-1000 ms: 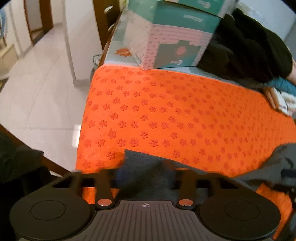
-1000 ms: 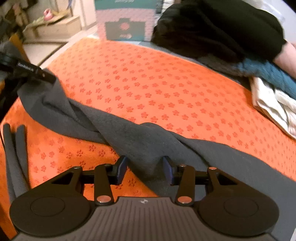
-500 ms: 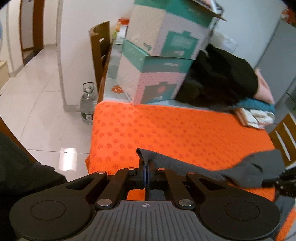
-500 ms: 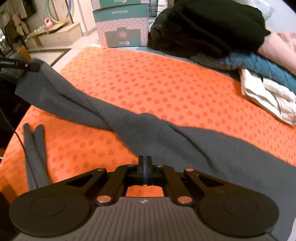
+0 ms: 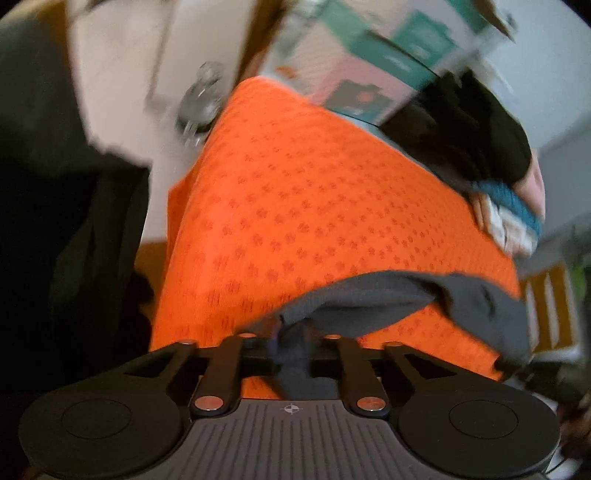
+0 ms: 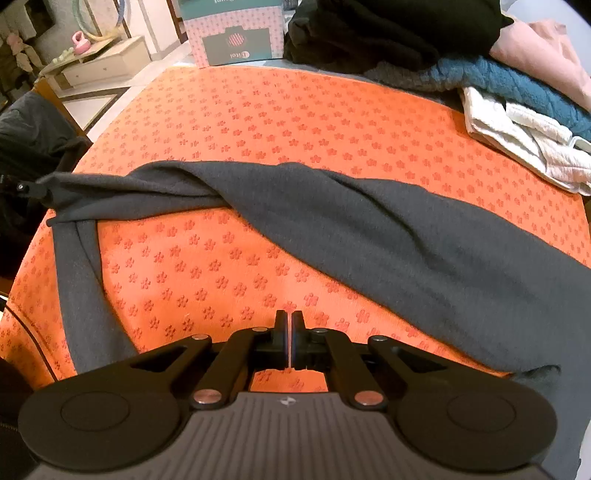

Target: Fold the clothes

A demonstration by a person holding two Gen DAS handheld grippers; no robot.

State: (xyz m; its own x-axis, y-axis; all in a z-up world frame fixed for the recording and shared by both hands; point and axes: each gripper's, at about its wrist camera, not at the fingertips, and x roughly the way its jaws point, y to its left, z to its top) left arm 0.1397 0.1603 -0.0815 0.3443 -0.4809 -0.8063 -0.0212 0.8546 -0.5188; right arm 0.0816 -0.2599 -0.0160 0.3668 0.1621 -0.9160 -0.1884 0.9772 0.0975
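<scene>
Right wrist view shows the right hand-held gripper (image 6: 288,332) closed on nothing while the left hand-held gripper (image 5: 291,345) pinches the grey garment (image 6: 369,229) sprawled across the orange worktop (image 6: 295,107) (twisted, so it may bunch or slip).

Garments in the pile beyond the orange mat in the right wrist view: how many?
4 visible: black one at the back, pink one far right, teal knit beneath them, white one nearest. More may lie hidden underneath.

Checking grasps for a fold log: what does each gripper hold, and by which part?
The left gripper pinches the grey garment at a bunched edge. The right gripper is shut with nothing between its fingers.
</scene>
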